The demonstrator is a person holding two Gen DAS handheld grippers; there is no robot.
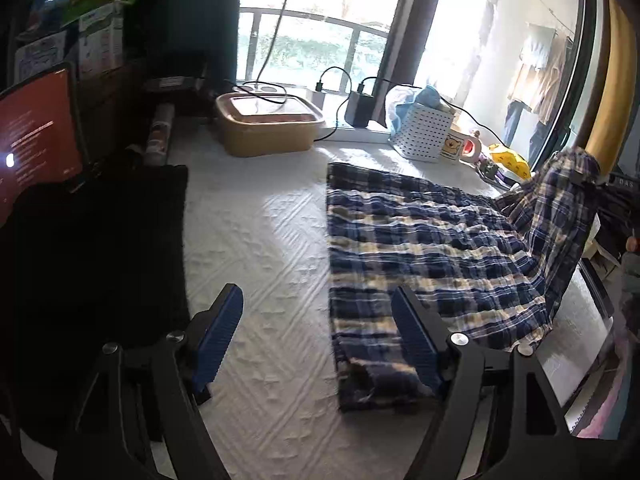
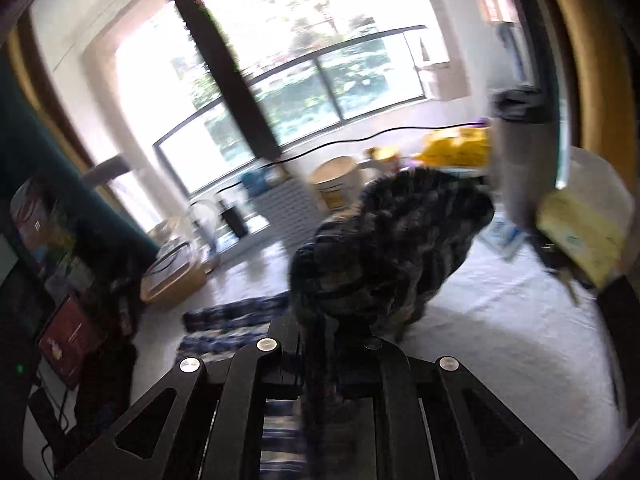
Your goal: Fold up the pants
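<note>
White textured cloth [image 1: 260,240] covers the table. Left gripper [image 1: 316,336] hovers wide open and empty above the near hem of the plaid pants [image 1: 420,248], which lie flat on the cloth. Right gripper [image 2: 334,328] is clamped on the pants' far end, lifting it off the surface. Black fabric [image 1: 100,260] lies left; tan box [image 1: 268,128], white basket [image 1: 424,132] and mug [image 1: 456,148] stand behind.

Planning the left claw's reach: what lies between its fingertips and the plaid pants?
Only bare white textured cover, seen in the left wrist view; the left claw is open beside the plaid pants.
</note>
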